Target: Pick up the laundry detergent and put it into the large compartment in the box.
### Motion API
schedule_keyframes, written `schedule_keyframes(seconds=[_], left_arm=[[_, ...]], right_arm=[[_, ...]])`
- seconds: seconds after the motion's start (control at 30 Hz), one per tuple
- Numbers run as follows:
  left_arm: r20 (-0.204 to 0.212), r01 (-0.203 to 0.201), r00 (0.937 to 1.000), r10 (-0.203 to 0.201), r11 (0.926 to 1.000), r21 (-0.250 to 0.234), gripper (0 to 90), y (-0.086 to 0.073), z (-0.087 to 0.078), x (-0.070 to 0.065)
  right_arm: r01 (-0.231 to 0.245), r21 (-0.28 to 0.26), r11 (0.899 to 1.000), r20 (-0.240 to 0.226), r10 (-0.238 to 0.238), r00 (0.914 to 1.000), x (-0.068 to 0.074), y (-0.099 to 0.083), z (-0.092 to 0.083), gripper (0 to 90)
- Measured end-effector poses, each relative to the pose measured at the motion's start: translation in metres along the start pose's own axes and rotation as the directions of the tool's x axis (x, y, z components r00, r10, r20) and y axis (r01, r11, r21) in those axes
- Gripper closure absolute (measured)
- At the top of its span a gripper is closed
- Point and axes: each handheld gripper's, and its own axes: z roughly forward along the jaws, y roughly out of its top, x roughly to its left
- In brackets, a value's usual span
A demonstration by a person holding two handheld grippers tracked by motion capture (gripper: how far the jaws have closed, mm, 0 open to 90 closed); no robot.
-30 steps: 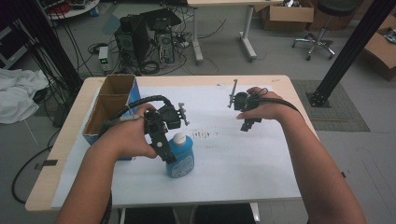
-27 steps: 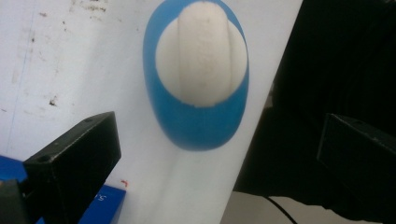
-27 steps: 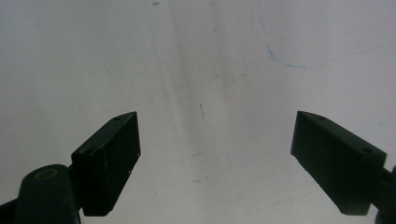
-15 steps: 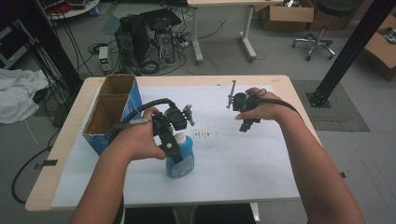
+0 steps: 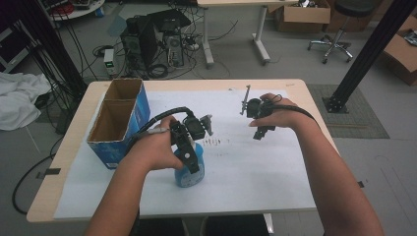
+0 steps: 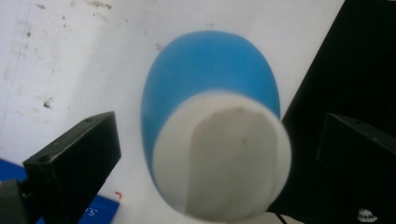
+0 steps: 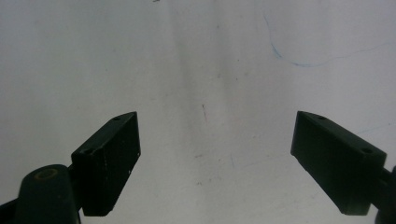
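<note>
A blue bottle (image 5: 183,178) with a white cap (image 6: 224,163) stands upright on the white sheet near the table's front. My left gripper (image 5: 192,164) hangs right over it, pointing down. In the left gripper view the left gripper (image 6: 219,135) is open, its jaws standing wide on either side of the cap without touching it. Farther right, my right gripper (image 5: 259,132) hovers over bare paper. The right gripper view shows that right gripper (image 7: 217,140) open, with nothing between its jaws.
A blue cardboard box (image 5: 118,123) with two open compartments stands at the table's left side, close to the left hand. White paper (image 5: 255,177) covers most of the wooden table (image 5: 59,182). Small dark marks (image 5: 214,142) dot the sheet near the middle.
My left gripper has slid to the right and now sits directly above the bottle, covering most of it. The right gripper has hardly moved.
</note>
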Motion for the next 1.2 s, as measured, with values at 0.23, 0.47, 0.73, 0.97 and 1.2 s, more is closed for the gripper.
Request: schedule_keyframes(seconds=[0.23,0.47,0.73,0.97,1.2], left_arm=[[-0.014,-0.014,0.9998,0.015,0.9995,0.027,0.1,0.005,0.009,-0.005],[-0.035,-0.019,0.9992,0.02,0.9992,0.034,0.1,0.007,0.016,-0.005],[-0.06,-0.016,0.9981,0.017,0.9996,0.022,0.6,0.008,0.018,-0.006],[-0.08,-0.021,0.9966,0.023,0.9994,0.028,6.5,0.009,0.018,-0.006],[-0.08,-0.029,0.9963,0.03,0.9994,0.018,15.6,0.01,0.017,-0.006]], right_arm=[[0.002,-0.002,1.0,0.001,-0.002,1.0,0.001,0.002,0.0,15.9],[-0.001,0.005,1.0,-0.004,0.001,1.0,0.0,0.003,0.002,15.9],[0.0,0.003,1.0,-0.006,0.0,1.0,0.0,0.004,0.002,15.9],[-0.004,0.01,1.0,-0.005,0.004,1.0,-0.001,0.004,0.003,15.9],[-0.004,0.01,1.0,-0.007,0.004,1.0,-0.001,0.004,0.004,15.9]])
